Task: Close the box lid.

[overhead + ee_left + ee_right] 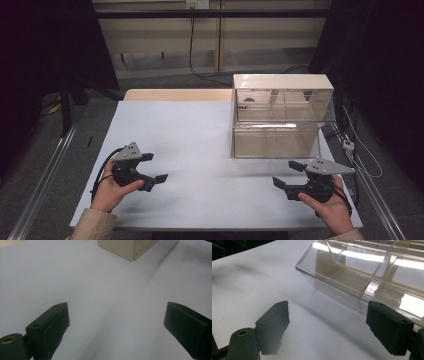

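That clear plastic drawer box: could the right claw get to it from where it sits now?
Probably yes. The right claw stands open, holding nothing, just in front of the clear drawer box, with bare white table between them.

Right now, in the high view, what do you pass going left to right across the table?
Left hand → left gripper → bare white table → right gripper → right hand. The clear drawer box sits farther back.
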{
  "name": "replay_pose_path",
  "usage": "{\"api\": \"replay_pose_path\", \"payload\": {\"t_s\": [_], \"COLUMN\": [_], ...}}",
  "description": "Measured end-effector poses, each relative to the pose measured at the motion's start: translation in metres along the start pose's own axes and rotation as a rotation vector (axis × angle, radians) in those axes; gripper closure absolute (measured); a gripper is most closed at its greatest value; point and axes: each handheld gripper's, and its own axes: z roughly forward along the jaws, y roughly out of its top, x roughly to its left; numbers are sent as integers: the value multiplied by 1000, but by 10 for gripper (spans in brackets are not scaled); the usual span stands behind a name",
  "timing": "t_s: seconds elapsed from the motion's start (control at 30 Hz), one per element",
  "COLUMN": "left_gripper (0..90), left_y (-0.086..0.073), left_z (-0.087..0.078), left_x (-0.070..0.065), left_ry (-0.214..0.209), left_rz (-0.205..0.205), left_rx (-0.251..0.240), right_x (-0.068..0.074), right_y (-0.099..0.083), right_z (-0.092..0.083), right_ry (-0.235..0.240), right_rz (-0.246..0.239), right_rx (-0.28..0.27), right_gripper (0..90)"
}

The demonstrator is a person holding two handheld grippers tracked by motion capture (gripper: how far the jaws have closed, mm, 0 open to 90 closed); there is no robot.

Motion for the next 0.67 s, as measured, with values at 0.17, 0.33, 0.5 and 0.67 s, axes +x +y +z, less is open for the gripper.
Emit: {"api": "replay_pose_path", "payload": {"t_s": [0.17, 0.33, 0.5, 0.67], "left_gripper": [62, 62, 62, 62], "left_y": [-7, -16, -24, -28], "left_z": [-2, -4, -5, -4], "left_x": [1, 3, 4, 5], "left_ry": [9, 13, 10, 19], "left_rz": [-3, -13, -8, -7], "left_rx": [8, 20, 37, 44], "right_x": [-1, -1, -1, 0], "right_y": [-6, -10, -12, -14], "right_z": [2, 4, 5, 9], "right_ry": [-1, 1, 0, 0], "right_rz": [4, 4, 4, -2], "right_rx": [5, 10, 9, 12], "right_gripper": [183, 183, 183, 183]}}
